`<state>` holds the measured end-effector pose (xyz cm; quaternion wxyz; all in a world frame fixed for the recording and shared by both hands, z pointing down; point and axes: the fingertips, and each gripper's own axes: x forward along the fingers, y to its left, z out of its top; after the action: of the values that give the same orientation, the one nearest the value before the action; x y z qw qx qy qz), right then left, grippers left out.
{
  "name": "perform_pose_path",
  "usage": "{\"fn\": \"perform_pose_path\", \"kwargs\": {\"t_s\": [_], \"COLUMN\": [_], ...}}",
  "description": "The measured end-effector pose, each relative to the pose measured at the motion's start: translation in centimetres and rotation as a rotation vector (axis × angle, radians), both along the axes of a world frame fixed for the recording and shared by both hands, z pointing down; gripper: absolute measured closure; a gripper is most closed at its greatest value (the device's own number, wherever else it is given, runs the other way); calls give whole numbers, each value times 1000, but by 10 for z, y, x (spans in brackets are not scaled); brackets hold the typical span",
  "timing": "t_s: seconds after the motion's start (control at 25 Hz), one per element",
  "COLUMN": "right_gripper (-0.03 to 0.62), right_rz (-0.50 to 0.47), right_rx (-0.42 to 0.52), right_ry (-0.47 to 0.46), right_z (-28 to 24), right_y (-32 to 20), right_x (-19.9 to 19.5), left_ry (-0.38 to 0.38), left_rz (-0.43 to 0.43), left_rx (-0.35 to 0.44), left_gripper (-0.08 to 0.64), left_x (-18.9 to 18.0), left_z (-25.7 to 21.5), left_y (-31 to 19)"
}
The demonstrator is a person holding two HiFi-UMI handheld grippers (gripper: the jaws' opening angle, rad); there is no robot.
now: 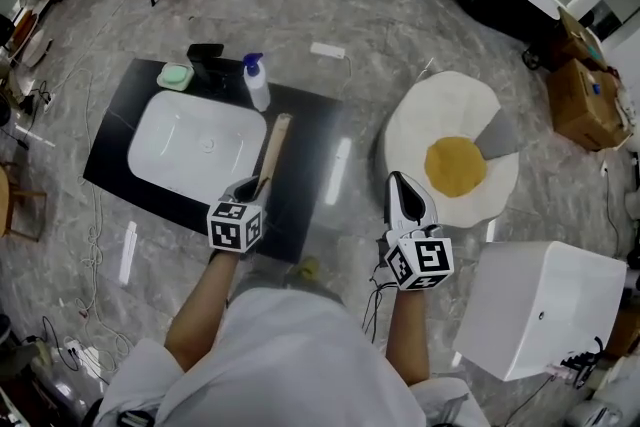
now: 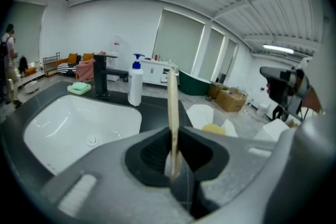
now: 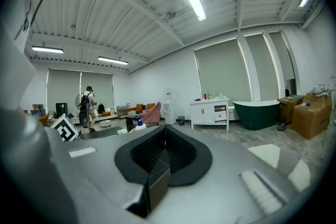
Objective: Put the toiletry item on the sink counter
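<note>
Right of basin: stick [image 1: 274,150] [image 2: 172,113], long, thin, pale wood, lying lengthwise over the black strip of counter [image 1: 312,155] [image 2: 153,112]; far end points toward the bottle. Cannot tell whether it touches the counter.
Left gripper [image 1: 253,187] [image 2: 174,150]: jaws clamped on the stick's near end, the stick running straight out between them. Sits at the counter's front edge, marker cube facing up.
Right gripper [image 1: 402,183] [image 3: 165,140]: jaws pressed together, nothing between them. Held over the floor between counter and rug, well apart from the stick.
Basin [image 1: 195,150] [image 2: 68,123]: white, rounded rectangle, sunk in the counter, just left of the stick.
Bottle [image 1: 256,82] [image 2: 136,84]: white pump bottle with blue head, upright at the basin's back right corner, beyond the stick's far end.
Faucet [image 1: 207,60] [image 2: 100,76]: black, behind the basin, left of the bottle.
Soap dish [image 1: 175,76] [image 2: 79,88]: pale green, beside the faucet at the back left corner.
Rug [image 1: 420,125]: fried-egg shape, white with a yellow centre, on the floor right of the counter.
White box [image 1: 545,310]: on the floor, lower right of the rug.
Background, right gripper view: white cabinet [image 3: 210,113], dark green tub [image 3: 257,113], person with backpack [image 3: 86,107] standing far off.
</note>
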<state>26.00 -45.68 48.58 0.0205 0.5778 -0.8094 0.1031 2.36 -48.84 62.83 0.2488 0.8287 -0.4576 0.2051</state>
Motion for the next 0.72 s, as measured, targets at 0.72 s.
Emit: {"fn": "perform_pose_path", "kwargs": {"t_s": [0.72], "right_gripper": [589], "right_rz": [-21], "right_rx": [-54], "right_ry": [17], "right_z": [24], "right_y": [-19], "right_x": [25], "left_ry": [-69], "left_rz": [-46], "left_rx": [-203], "left_gripper": [509], "left_x": [16], "left_z": [87], "left_y": [-2]}}
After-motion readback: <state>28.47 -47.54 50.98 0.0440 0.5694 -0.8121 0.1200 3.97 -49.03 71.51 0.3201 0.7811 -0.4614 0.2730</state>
